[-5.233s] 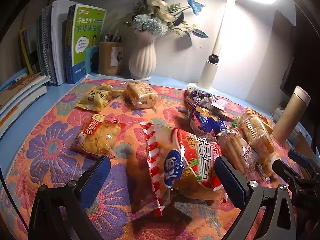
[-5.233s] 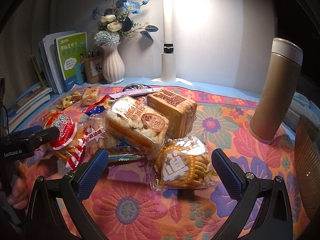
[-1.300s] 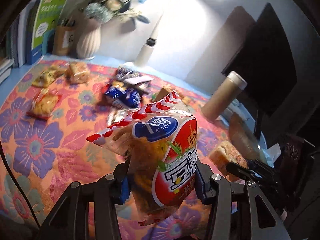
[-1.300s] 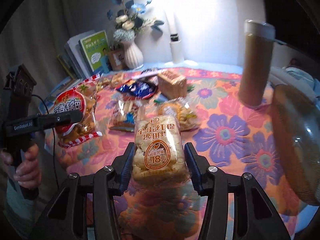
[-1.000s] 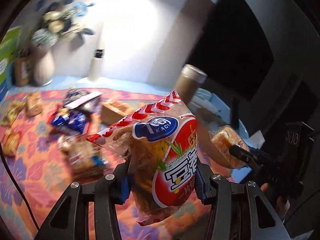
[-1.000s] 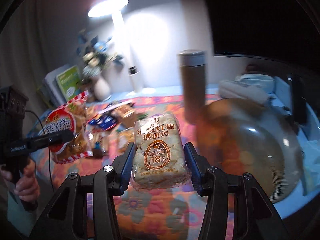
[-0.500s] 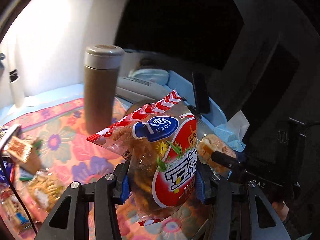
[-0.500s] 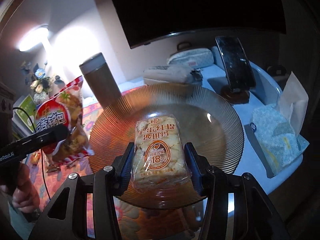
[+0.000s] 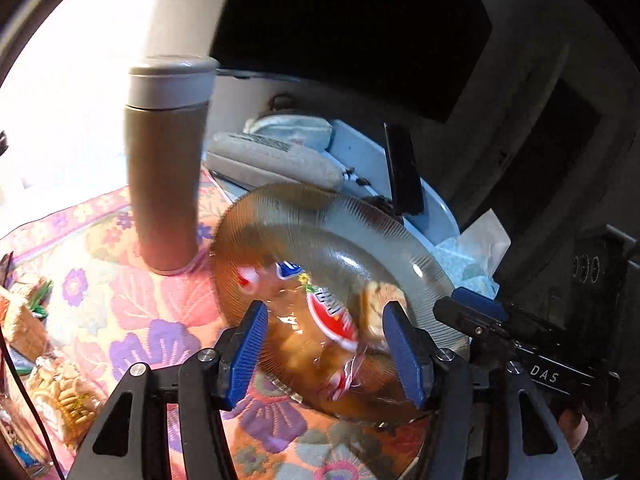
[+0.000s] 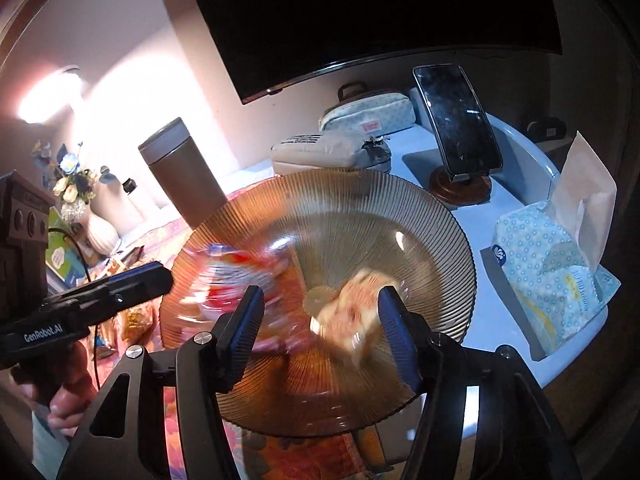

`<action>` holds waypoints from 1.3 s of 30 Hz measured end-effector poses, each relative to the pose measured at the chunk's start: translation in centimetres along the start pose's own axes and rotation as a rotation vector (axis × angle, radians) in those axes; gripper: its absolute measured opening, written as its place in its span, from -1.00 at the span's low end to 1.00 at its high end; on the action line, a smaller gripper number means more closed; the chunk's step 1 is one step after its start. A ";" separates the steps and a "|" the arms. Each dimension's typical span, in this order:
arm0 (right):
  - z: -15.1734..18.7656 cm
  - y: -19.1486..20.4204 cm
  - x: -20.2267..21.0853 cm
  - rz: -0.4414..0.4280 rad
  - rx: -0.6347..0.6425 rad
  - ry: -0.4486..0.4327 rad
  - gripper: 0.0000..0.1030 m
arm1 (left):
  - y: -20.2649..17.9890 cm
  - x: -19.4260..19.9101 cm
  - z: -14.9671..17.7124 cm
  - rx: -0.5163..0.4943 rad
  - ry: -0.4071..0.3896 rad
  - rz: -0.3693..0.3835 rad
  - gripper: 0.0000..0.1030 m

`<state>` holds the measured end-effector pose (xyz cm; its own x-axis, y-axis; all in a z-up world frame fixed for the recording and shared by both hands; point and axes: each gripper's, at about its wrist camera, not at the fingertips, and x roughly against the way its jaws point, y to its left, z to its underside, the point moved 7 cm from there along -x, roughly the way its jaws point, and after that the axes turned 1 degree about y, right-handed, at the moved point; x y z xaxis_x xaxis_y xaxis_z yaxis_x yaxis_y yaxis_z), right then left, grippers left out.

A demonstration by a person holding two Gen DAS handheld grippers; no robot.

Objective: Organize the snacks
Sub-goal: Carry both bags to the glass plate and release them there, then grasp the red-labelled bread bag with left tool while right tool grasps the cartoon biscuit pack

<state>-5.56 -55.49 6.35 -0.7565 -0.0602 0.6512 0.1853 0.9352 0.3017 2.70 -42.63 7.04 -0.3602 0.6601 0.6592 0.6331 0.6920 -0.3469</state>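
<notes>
A ribbed amber glass bowl [image 9: 332, 216] [image 10: 400, 208] sits at the right end of the floral cloth. The red snack bag [image 9: 320, 332] [image 10: 240, 280] and the pale pastry pack [image 9: 378, 304] [image 10: 352, 316] are both blurred inside the bowl, free of any grip. My left gripper [image 9: 324, 344] is open above the bowl's near side. My right gripper [image 10: 318, 324] is open above the bowl. Each gripper shows in the other's view, the right one [image 9: 472, 312] and the left one [image 10: 140, 280].
A tan thermos [image 9: 166, 168] [image 10: 184, 176] stands just left of the bowl. More snack packs [image 9: 60, 396] lie on the cloth at left. A phone on a stand [image 10: 458, 128], pouches [image 10: 328, 152] and a tissue pack [image 10: 548, 268] sit behind and right.
Both grippers have opened and let go. The red bag and the pastry pack have dropped from the jaws into the bowl.
</notes>
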 end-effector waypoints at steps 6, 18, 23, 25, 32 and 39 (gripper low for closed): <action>0.3 2.1 0.3 -0.023 0.034 0.004 0.14 | 1.7 3.4 0.6 0.014 -0.054 -0.020 0.19; 1.7 9.7 0.5 -0.080 0.165 0.027 0.14 | 6.3 10.4 3.6 0.108 -0.129 -0.043 0.19; 2.6 13.3 -0.1 -0.120 0.222 0.051 0.14 | 9.9 15.3 7.1 0.134 -0.175 -0.111 0.19; 3.1 14.8 -0.9 -0.140 0.238 0.073 0.14 | 12.1 17.7 8.7 0.177 -0.198 -0.128 0.19; 5.8 21.4 -3.3 -0.219 0.314 0.160 0.14 | 19.8 26.6 14.0 0.289 -0.295 -0.297 0.19; 9.0 27.7 -6.3 -0.293 0.373 0.264 0.14 | 27.6 32.5 18.2 0.439 -0.356 -0.385 0.21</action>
<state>-1.29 -26.07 4.38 -0.5507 -0.3779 0.7442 -0.2812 0.9235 0.2609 -4.02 3.24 6.75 -0.7552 0.3472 0.5560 0.1057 0.9016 -0.4195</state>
